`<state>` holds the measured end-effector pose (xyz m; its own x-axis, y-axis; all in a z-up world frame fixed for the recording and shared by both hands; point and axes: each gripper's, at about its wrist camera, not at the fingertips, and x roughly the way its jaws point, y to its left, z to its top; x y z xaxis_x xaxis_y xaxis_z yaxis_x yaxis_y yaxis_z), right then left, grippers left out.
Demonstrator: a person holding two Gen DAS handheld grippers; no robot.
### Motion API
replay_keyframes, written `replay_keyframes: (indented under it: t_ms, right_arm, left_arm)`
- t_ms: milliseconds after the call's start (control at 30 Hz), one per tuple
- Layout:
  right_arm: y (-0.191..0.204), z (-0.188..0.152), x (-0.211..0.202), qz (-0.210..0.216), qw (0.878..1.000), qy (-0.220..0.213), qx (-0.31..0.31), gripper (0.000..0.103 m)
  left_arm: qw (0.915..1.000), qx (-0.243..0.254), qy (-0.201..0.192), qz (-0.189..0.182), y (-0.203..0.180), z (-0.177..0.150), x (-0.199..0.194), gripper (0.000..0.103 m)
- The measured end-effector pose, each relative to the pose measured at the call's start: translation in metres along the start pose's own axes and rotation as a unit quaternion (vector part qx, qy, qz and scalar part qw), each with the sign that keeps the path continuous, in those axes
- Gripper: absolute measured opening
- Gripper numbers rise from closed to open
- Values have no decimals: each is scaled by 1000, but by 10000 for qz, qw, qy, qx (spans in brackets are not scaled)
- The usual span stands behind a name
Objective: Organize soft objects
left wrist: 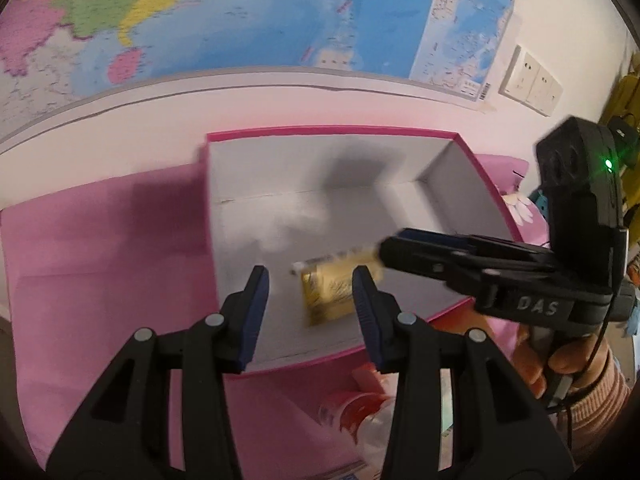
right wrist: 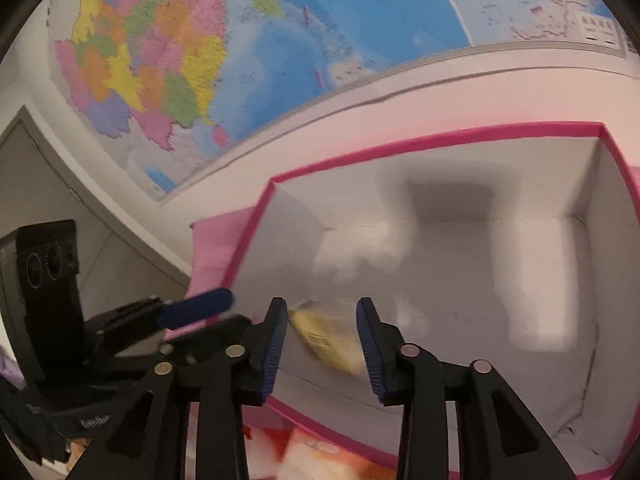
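Pink cloth (left wrist: 100,264) carries one pink-rimmed box (left wrist: 332,133); one gold packet (left wrist: 328,296) lies inside at 6 o'clock. Left gripper (left wrist: 310,312) and right gripper (right wrist: 322,344): jaws apart, empty.

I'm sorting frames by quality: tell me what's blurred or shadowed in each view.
Left wrist: the yellow packet and the right gripper are motion-smeared, with a dark shadow on the box back wall. Right wrist: packet and map are soft; fisheye bends the box rim.
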<state>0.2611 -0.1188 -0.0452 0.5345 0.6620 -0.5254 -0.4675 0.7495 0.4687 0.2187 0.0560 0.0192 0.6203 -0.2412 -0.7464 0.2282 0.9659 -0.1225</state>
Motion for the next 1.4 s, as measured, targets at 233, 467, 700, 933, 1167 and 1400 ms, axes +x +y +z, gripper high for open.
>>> replay_keyframes:
  t_ms: [233, 467, 700, 933, 1167, 1400]
  right_arm:
    - [21, -36, -59, 225, 9957, -232, -864, 44]
    - [56, -98, -85, 202, 9781, 42, -2072, 47]
    - [63, -143, -74, 1, 9664, 552, -2510, 47]
    - [66, -154, -63, -303, 9596, 701, -2707, 47]
    - [73, -161, -55, -492, 9549, 735, -2835, 47]
    - [80, -166, -48, -517, 9489, 701, -3032, 33]
  left_arm:
    - [9940, 342, -852, 589, -3, -46, -56, 74]
    - [9886, 571, -926, 1046, -16, -90, -83, 74]
    - [9889, 643, -674, 1160, -21, -125, -85, 74]
    - [9914, 464, -489, 1124, -12, -144, -83, 74]
    - [9960, 200, -340, 798, 6, -162, -85, 74]
    - [9992, 18, -307, 262, 23, -174, -94, 74]
